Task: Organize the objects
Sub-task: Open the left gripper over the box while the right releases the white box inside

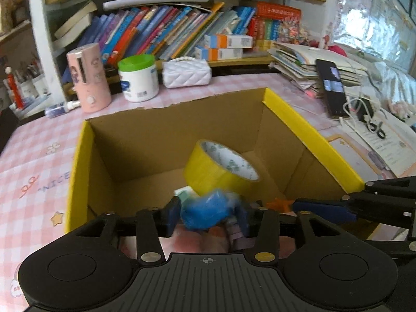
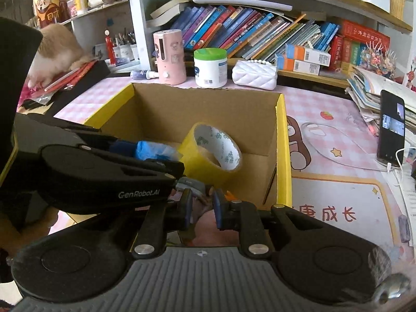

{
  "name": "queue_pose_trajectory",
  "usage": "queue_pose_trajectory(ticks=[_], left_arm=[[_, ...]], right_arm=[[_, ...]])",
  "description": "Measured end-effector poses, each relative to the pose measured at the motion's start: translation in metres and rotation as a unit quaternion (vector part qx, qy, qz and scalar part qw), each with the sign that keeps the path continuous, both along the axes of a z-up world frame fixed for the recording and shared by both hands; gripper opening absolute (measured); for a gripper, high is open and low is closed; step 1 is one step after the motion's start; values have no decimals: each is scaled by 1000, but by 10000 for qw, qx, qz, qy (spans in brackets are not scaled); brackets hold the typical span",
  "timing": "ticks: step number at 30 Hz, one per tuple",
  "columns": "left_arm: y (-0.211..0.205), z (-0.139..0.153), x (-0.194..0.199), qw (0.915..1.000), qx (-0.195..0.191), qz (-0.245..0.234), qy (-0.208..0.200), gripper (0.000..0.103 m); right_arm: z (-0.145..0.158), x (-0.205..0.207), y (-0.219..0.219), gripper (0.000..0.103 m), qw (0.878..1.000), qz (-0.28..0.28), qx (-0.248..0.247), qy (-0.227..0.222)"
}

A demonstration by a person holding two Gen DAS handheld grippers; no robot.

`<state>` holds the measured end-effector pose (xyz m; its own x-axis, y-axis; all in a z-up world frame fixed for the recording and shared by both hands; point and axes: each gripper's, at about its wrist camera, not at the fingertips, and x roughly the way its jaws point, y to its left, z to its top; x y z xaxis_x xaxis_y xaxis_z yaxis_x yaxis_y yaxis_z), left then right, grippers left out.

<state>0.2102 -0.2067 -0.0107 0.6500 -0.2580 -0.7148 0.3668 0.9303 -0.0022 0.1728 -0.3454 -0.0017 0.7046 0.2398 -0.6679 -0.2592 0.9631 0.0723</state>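
An open cardboard box (image 1: 309, 132) with yellow-taped rims stands on the pink desk; it also shows in the right wrist view (image 2: 282, 140). A yellow tape roll (image 1: 218, 169) leans inside it, also seen in the right wrist view (image 2: 208, 153). My left gripper (image 1: 208, 214) is shut on a crumpled blue plastic item (image 1: 208, 209) over the box's near edge; the blue item shows in the right wrist view (image 2: 153, 150) too. My right gripper (image 2: 202, 205) is nearly shut just right of the left one, with small grey and orange things by its tips; whether it grips them is unclear.
At the back stand a pink cylinder (image 1: 89, 78), a green-lidded white tub (image 1: 139, 78) and a white quilted purse (image 1: 186, 72) before a bookshelf. A phone (image 1: 332, 88), cables and stacked papers lie right. A cat (image 2: 57, 52) sits far left.
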Motion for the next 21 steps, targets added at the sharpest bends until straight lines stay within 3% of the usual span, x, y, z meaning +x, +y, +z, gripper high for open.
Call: queue_pose_trajectory(ticks=[4,11,12,15,21], left_arm=[[10,9,-8,9997,-25,172,-184,72],[40,35,-47,9956,-591,251,-676,80],[45,38,-52,9947,-630,316,-752,84],[62,45,-69,9913,-627,619,-981,90],[107,47,-103,9813,-491,1379,-1252,97]], right_arm=[[0,1,1,17,10000,-79,27,-4],[7,-9,6,20,9989,-430,79,-180],[10,-12,9,23,9985,-480,74,-242],[16,-24,19,50,9964,-721,-28,-452],[26,-49,47,69,9922,-965,-212,-766]])
